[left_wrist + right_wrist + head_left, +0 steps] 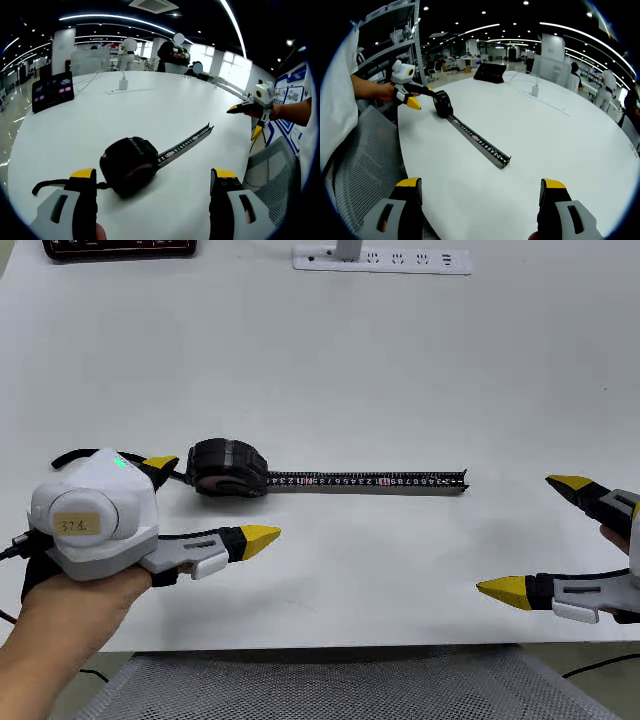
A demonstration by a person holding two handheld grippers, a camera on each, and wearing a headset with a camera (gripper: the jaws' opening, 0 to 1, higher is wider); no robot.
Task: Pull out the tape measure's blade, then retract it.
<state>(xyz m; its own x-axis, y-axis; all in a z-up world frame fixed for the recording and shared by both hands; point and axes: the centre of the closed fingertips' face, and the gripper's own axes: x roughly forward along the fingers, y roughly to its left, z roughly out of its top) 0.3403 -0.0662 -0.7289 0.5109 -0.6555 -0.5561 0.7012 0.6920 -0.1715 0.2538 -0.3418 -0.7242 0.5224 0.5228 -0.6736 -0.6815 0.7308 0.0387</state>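
Head view: left gripper (pixel 218 497) and right gripper (pixel 520 533) face each other, jaws spread.

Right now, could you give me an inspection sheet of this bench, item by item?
Surface: white table, smooth and glossy.
Job's things: tape measure lying on the table, its blade pulled out and resting flat.
Clutter: power strip and dark tablet at the far edge.
Grippers: left gripper open, with the tape measure just ahead between its jaws, not clamped; right gripper open, holding nothing, apart from the blade's tip.
Cables: white lead by the power strip; black cord at the tape measure.
Surroundings: mesh chair; open office with people far off.
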